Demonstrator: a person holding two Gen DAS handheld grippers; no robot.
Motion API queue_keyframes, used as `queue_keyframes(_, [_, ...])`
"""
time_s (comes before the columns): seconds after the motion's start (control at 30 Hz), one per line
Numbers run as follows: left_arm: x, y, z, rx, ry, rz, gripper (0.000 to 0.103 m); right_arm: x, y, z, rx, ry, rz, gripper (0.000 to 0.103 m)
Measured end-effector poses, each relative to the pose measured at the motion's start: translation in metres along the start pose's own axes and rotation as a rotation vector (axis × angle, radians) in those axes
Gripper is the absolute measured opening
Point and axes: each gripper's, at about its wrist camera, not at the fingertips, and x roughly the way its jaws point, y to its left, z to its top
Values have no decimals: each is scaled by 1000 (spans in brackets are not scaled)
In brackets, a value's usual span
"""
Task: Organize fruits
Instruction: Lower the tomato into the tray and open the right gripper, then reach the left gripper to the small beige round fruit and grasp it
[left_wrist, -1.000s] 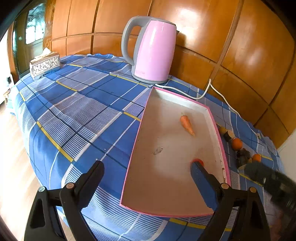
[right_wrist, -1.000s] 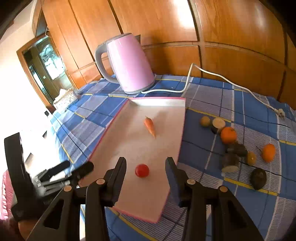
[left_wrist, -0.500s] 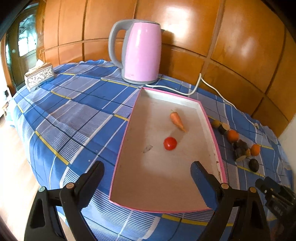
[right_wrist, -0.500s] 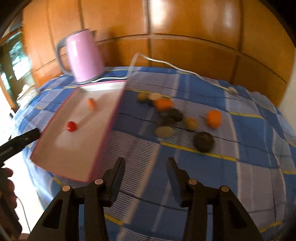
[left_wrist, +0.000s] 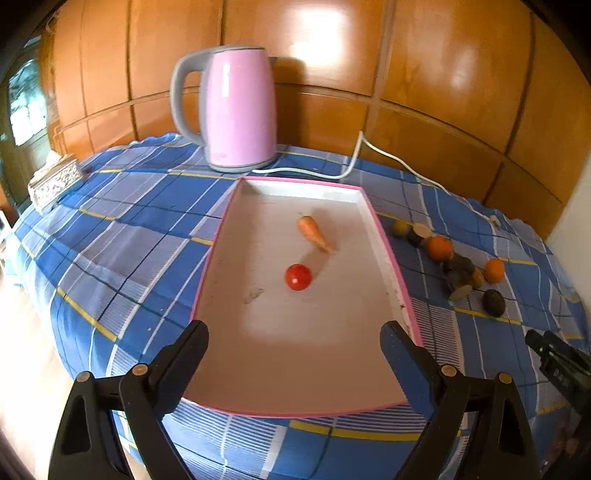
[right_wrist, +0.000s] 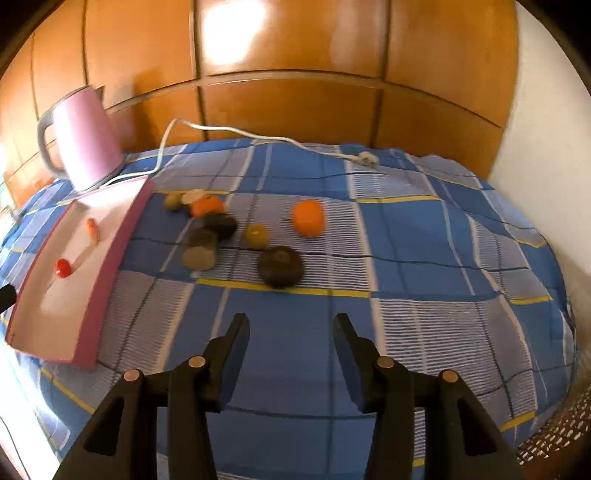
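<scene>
My left tongs (left_wrist: 293, 341) are spread over the near end of the tray (left_wrist: 388, 251), holding nothing. My right tongs (right_wrist: 290, 332) are also spread and empty, near the dark fruit (right_wrist: 280, 266) on the bench (right_wrist: 424, 258).

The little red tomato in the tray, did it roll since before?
Cannot tell. The red tomato lies in the tray just short of the carrot, much as before; both cameras swung, so a small roll could hide.

Blurred fruit cluster (right_wrist: 207, 229) beside the tray; dark pieces cannot be identified

Pink kettle (left_wrist: 240, 107) beside tissue box (left_wrist: 55, 181) on checked cloth (right_wrist: 424, 258).
</scene>
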Motion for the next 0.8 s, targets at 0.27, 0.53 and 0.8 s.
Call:
queue_keyframes(0.27, [6, -24, 15, 86, 27, -97, 86, 1, -20, -2, 59, -7, -17, 48])
queue_keyframes(0.53, [26, -45, 51, 136, 107, -238, 50, 3, -29, -6, 76, -5, -4, 48])
queue_keyframes(0.8, [57, -85, 86, 329, 133, -267, 26, 7, -36, -7, 94, -1, 9, 48])
